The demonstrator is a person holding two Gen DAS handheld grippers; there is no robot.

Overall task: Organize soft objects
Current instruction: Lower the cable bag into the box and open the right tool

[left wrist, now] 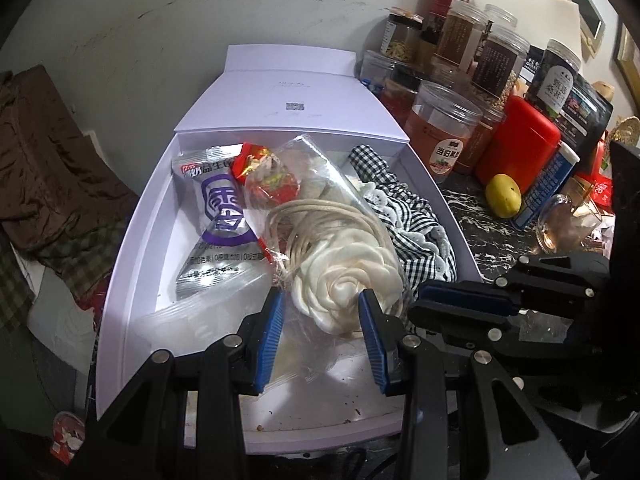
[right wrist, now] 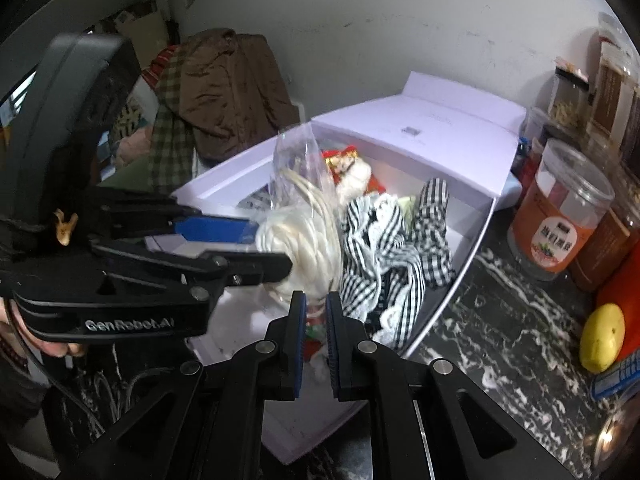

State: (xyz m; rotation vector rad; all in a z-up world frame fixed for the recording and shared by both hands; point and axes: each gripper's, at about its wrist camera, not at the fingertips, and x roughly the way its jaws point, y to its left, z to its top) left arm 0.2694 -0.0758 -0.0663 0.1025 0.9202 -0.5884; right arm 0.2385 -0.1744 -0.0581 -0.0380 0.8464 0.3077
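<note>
Inside the white box (left wrist: 132, 240), silver packet (left wrist: 218, 216) and checked cloth (left wrist: 416, 232) already lie, while left gripper (left wrist: 322, 336) clamps the bagged white rosette (left wrist: 344, 280) low over its floor, right gripper (right wrist: 316, 344) pinches the bag's edge; release pending.

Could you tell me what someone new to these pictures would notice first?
A cream rose-shaped item in a clear plastic bag sits mid-way in the open white box, between the left gripper's blue fingers. Beside it lies a black-and-white checked cloth, and a yellow lemon rests on the dark marble counter outside.
</note>
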